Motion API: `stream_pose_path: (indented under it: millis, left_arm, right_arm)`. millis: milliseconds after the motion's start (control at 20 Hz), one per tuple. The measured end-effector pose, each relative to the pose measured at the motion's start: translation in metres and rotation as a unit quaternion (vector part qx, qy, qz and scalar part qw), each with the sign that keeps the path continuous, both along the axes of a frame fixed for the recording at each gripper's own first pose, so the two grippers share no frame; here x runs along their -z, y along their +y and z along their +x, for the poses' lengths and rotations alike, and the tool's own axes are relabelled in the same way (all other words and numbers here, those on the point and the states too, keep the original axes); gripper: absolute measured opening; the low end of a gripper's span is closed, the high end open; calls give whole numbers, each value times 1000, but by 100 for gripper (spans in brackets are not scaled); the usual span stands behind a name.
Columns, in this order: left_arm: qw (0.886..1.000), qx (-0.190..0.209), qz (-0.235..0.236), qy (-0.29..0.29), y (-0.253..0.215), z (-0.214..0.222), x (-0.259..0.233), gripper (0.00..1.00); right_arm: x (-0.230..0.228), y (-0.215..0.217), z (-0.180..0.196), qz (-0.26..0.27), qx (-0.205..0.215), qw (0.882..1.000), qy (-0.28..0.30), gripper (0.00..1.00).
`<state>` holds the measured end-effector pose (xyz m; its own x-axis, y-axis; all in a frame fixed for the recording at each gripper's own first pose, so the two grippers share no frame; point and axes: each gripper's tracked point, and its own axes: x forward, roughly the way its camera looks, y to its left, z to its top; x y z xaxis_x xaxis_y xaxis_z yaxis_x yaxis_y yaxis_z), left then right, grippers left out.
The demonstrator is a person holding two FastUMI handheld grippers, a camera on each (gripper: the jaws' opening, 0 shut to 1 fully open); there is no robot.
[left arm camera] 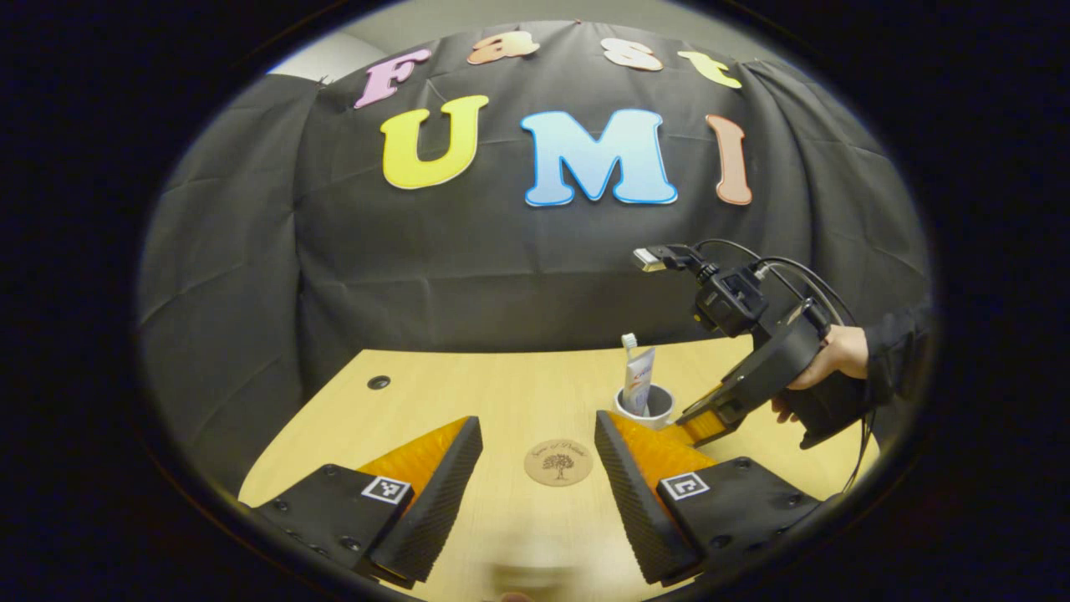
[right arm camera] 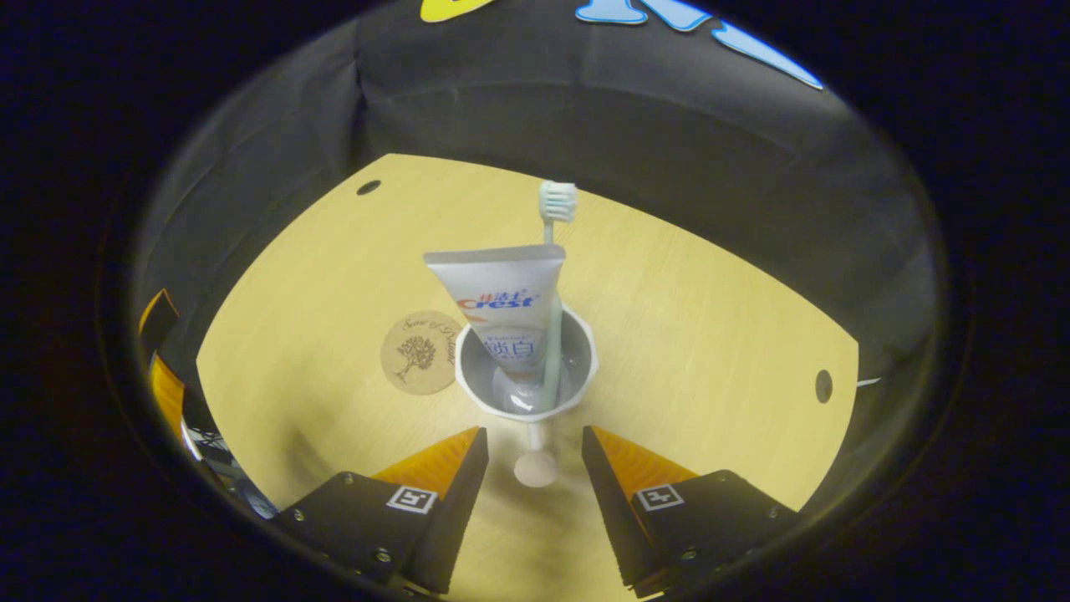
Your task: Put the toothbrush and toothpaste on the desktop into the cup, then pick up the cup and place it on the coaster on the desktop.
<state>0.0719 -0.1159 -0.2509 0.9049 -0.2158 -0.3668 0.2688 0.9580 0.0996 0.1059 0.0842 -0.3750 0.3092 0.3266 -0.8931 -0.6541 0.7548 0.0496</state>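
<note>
While the brush (right arm camera: 556, 276) and paste (right arm camera: 504, 313) are sitting in the cup (right arm camera: 585, 368), both jaws are gaping apart, and the cup is waiting beside the coaster (right arm camera: 420, 352)

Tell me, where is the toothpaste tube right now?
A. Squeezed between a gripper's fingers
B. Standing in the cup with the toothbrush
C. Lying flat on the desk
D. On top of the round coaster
B: in the right gripper view the toothpaste tube stands inside the white cup with the toothbrush beside it, while the coaster lies bare just next to the cup.
</note>
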Motion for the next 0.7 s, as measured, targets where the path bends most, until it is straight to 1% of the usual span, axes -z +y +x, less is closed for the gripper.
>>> stream_pose_path:
  millis: [150, 250, 350, 400, 450, 500, 550, 600, 700]
  left_arm:
    - [1000, -13, -2, 5, 9, -4, 3, 94]
    - [1000, -22, -2, 7, 15, -7, 4, 93]
    - [1000, -30, -1, 9, 20, -10, 5, 94]
    - [999, -34, 0, 9, 23, -10, 6, 94]
    - [999, -38, -1, 10, 26, -11, 6, 94]
    - [999, -42, -2, 10, 29, -12, 7, 93]
    - [999, -45, -3, 11, 30, -12, 7, 94]
    - [999, -48, -4, 12, 31, -12, 7, 94]
    - [998, -53, -6, 14, 33, -12, 9, 94]
  right_arm:
    - [8, 3, 0, -6, -3, 1000, 9, 71]
    - [10, 5, 1, -8, -4, 1000, 12, 68]
    - [14, 9, 3, -7, 0, 1000, 17, 55]
    - [17, 10, 2, -8, 3, 1000, 24, 44]
    - [17, 8, 0, -11, 5, 999, 31, 40]
    - [22, 6, 3, -19, 10, 999, 31, 39]
    - [6, 6, 3, -13, 15, 999, 30, 32]
    - [26, 8, 3, -13, 14, 999, 32, 26]
    - [16, 7, 2, -13, 11, 999, 31, 21]
